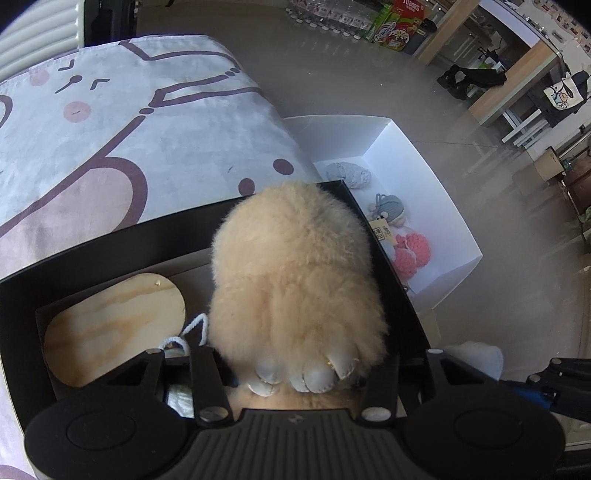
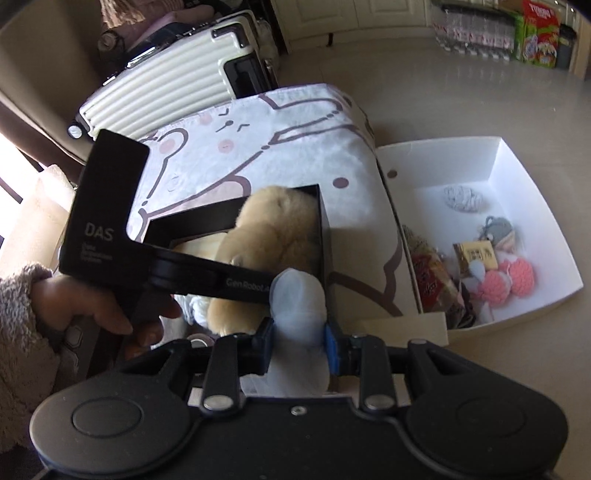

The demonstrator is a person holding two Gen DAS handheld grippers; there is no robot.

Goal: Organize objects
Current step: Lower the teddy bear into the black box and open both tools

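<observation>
Closest to the left wrist camera, the left gripper (image 1: pixel 295 373) points steeply down into a black box (image 1: pixel 110 240). A fluffy cream plush toy (image 1: pixel 295 269) fills the space between its fingers and stands in the right part of the box. The fingers stand apart on either side of the toy's lower end, where grey stitched pads show; whether they press on the fur cannot be told. Beside the toy, on the box floor, lies an oval wooden board (image 1: pixel 110 325), with a loop of white cord (image 1: pixel 192 332) between board and toy.

From the right wrist camera, the right gripper (image 2: pixel 299 343) has its blue-padded fingers clamped on a pale blue-white soft item (image 2: pixel 299 295), held just in front of the black box (image 2: pixel 325 236). The cream plush toy (image 2: pixel 266 236) shows inside that box. A person's hand (image 2: pixel 92 306) in a fuzzy sleeve (image 2: pixel 18 332) grips the black handle of the left gripper (image 2: pixel 110 221), which crosses this view.

Under the black box lies a white cloth (image 1: pixel 129 129) printed with a cartoon animal face. Just beyond it, on the floor, sits an open white box (image 1: pixel 424 192) holding a grey knitted piece (image 1: pixel 347 171), a small grey-hatted doll (image 1: pixel 389 208) and pink crocheted pieces (image 1: pixel 413 254).

Farther back stand a ribbed cream suitcase (image 2: pixel 166 88) and, against the far wall, bottles and green cartons (image 1: pixel 388 22).
</observation>
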